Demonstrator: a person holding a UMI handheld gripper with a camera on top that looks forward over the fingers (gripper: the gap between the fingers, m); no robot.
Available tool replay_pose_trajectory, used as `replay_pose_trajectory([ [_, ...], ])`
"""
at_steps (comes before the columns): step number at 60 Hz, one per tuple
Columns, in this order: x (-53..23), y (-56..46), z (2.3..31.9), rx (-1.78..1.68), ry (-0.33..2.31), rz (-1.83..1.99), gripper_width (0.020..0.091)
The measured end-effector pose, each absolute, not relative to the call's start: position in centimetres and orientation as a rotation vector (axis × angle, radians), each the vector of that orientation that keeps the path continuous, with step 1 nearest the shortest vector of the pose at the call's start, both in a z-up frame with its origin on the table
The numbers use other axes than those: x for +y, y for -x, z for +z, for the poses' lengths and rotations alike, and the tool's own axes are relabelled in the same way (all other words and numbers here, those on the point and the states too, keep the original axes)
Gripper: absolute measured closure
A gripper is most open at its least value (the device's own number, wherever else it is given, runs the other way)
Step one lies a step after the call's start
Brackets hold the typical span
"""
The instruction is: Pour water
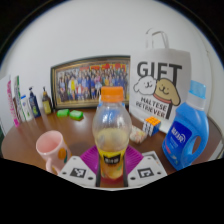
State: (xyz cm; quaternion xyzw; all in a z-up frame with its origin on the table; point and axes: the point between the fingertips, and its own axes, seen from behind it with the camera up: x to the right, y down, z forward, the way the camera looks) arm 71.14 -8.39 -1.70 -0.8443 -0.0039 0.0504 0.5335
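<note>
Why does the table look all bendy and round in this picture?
In the gripper view, the wide-angle lens curves the table edge and tilts the blue jug and gift bag inward; the bottle between the gripper fingers sits centred, so it looks straightest.

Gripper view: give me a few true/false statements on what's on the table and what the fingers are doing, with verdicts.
1. The bottle with the orange cap stands between the fingers. True.
2. The pink cup lies tipped on its side. False: it stands upright, beside the bottle.
3. The blue detergent jug stands on the opposite side of the bottle from the cup. True.
4. The gift bag lies flat on the table. False: it stands upright behind the bottle.
5. The bottle is empty. False: yellowish liquid fills its lower part.
6. A framed group photo leans at the wall behind the table. True.
</note>
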Motion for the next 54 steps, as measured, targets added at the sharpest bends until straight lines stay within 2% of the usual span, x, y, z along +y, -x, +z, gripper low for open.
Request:
replay_pose_trajectory([
  [4, -8.4, -71.1, -1.4, -0.001, 1.957, 0.117, 0.0776],
  [12, -9.0, -71.1, -1.9, -0.007, 1.965, 0.096, 0.0588],
  [15, -9.5, -71.1, -2.6, 0.008, 2.014, 0.103, 0.0466],
  [19, -10.6, -71.1, -3.1, 0.049, 2.075, 0.119, 0.023],
  [21, -11.2, -71.2, -3.0, 0.065, 2.092, 0.123, 0.0265],
  [27, -13.8, -71.2, -1.4, 0.078, 2.101, 0.082, 0.0249],
  [46, -28.4, -68.0, 8.3, 0.084, 2.112, -0.114, 0.0256],
  [54, -33.9, -65.2, 11.1, 0.098, 2.11, -0.121, 0.0251],
])
